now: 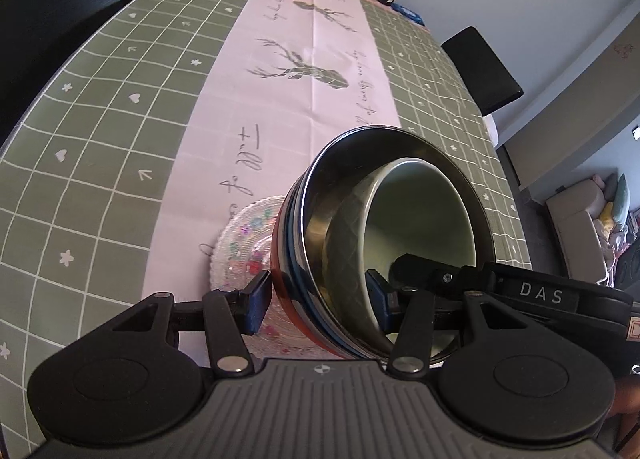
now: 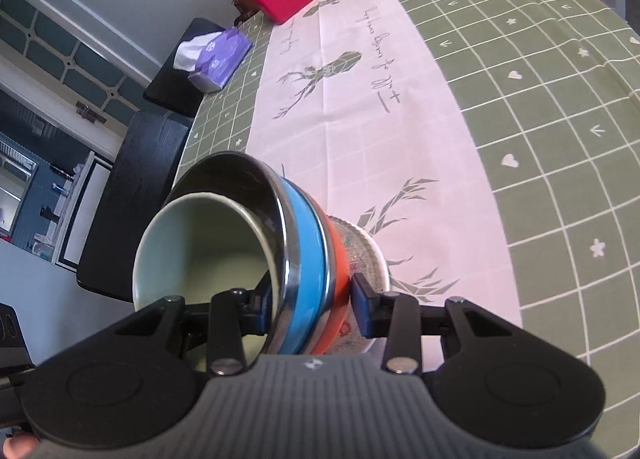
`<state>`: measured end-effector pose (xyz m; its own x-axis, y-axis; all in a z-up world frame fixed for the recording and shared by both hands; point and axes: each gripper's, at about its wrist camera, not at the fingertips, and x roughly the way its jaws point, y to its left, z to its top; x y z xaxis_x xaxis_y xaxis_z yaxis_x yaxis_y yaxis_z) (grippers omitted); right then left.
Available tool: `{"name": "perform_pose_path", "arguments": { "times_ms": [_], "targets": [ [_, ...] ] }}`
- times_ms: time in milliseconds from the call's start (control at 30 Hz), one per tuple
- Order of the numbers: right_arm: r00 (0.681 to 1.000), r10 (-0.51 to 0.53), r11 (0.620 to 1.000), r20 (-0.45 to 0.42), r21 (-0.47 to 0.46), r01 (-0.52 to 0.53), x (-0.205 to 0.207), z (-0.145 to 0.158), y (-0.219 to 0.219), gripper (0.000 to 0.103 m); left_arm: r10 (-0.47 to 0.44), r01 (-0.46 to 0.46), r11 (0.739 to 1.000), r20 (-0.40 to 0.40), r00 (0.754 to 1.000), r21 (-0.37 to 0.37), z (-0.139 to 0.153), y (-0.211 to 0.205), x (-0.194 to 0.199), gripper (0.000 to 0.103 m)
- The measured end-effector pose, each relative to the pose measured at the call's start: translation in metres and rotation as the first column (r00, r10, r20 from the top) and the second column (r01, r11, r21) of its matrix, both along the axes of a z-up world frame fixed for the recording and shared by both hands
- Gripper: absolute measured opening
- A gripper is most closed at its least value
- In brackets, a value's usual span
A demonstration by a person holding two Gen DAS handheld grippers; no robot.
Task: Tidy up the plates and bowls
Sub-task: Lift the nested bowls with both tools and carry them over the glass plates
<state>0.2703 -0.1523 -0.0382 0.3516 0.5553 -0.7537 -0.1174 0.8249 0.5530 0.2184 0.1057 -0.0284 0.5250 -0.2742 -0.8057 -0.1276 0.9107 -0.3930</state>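
You have a nested stack of bowls point(image 1: 384, 243) caught from both sides, sitting on or just above the patterned plate point(image 1: 244, 243), which lies on the pink runner point(image 1: 280, 99) of the table. Take the plate as your reference. The stack has 3 layers that show: a pale green ceramic bowl point(image 2: 200, 243) innermost, then a steel-lined blue bowl point(image 2: 306, 259), then an orange bowl point(image 2: 338, 271) closest to the plate.

Your left gripper point(image 1: 316, 299) is partly closed across the stack's rim, 1 pad outside the orange wall and the other inside the green bowl. Your right gripper point(image 2: 312, 301) straddles the opposite rim the same way, but its outer pad looks just beside the orange wall and not pressed on it, so I cannot tell if it truly grips.

The stack looks tilted relative to both cameras; whether it is tilted off the plate itself I cannot say.

Risks from here, as I judge them:
- The green bowl sits loose inside the steel lining, so any tipping could let it slide out toward the table.
- Uneven squeeze between your 2 grippers could twist the stack and scrape or chip the plate.
- Steel and glaze are slick; a light pinch may slip as you lift.
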Motion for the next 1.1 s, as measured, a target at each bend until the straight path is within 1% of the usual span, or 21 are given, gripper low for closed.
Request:
{"name": "perform_pose_path", "arguments": {
  "times_ms": [133,267,400,533,667,767,833,1100],
  "targets": [
    [0.999,0.014,1.000,-0.041,-0.009,-0.014,0.006,-0.008,0.008,0.038,-0.001,0.001,1.000,-0.035,0.999,0.005,-0.007,0.006,0.003,0.057],
    [0.998,0.014,1.000,-0.059,-0.026,-0.016,0.008,-0.011,0.009,0.038,-0.012,0.011,1.000,-0.064,0.998,-0.010,-0.011,0.007,0.007,0.057],
    [0.997,0.017,0.999,-0.077,-0.034,-0.020,0.011,-0.011,0.010,0.038,-0.002,0.000,0.999,-0.077,0.997,-0.034,-0.014,0.012,0.009,0.057],
    [0.994,0.023,0.999,-0.110,-0.030,-0.026,0.015,-0.016,0.013,0.038,0.006,-0.009,0.999,-0.092,0.996,-0.036,-0.018,0.017,0.010,0.057],
    [0.995,0.031,0.999,-0.094,-0.040,-0.035,0.016,-0.016,0.017,0.039,0.011,-0.017,0.998,-0.109,0.994,-0.055,-0.023,0.021,0.014,0.057],
    [0.995,0.030,0.999,-0.090,-0.029,-0.033,0.016,-0.016,0.015,0.041,0.009,-0.014,0.999,-0.102,0.995,-0.050,-0.024,0.020,0.013,0.054],
    [0.995,0.028,0.999,-0.092,-0.013,-0.029,0.016,-0.017,0.014,0.046,0.008,-0.012,0.999,-0.096,0.995,-0.045,-0.024,0.020,0.012,0.053],
    [0.997,0.034,0.999,-0.071,-0.009,-0.035,0.015,-0.016,0.015,0.049,0.007,-0.009,1.000,-0.061,0.998,-0.029,-0.020,0.019,0.009,0.054]
  ]
}}
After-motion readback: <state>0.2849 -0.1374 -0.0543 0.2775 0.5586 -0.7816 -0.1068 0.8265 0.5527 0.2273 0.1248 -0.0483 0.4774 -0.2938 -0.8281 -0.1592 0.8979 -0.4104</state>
